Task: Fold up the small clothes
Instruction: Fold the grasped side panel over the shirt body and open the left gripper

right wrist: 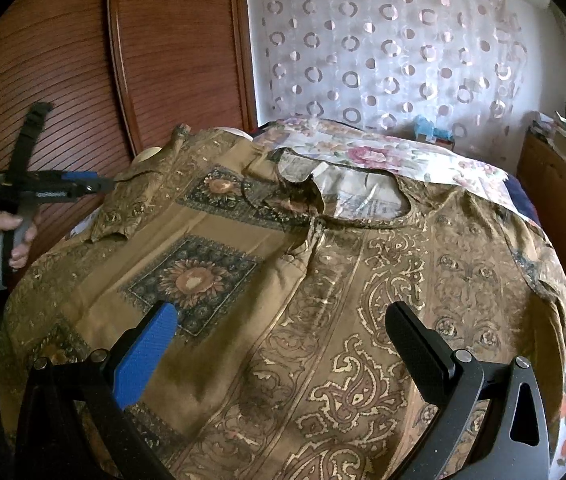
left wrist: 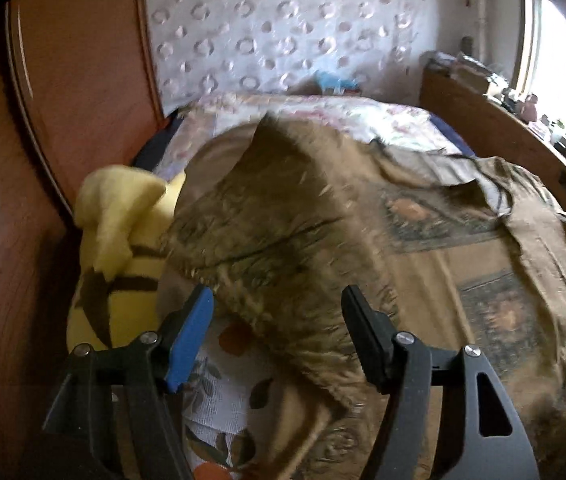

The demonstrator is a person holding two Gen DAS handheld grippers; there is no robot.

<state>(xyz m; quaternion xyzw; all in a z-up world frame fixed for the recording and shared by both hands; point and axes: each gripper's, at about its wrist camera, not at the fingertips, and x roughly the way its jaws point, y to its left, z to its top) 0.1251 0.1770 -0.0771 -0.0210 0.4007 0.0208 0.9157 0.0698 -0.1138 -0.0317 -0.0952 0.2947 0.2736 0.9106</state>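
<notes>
Thin, floppy, light patterned shirt [right wrist: 323, 300] on bed [right wrist: 383, 152]; pinch sleeve edge at 10 o'clock; left claw [left wrist: 279, 320] and right claw [right wrist: 283, 332] both spread, empty.

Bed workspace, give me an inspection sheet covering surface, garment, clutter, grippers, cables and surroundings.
Surface: bed with floral sheet.
Job's things: brown paisley shirt spread flat, left sleeve folded inward.
Clutter: yellow plush toy beside the bed's left edge; blue packet at the far end.
Grippers: left gripper open over the sleeve, blurred; right gripper open above the shirt front.
Cables: nothing seen.
Surroundings: wooden wardrobe, circle-patterned curtain, cluttered wooden shelf, window.
</notes>
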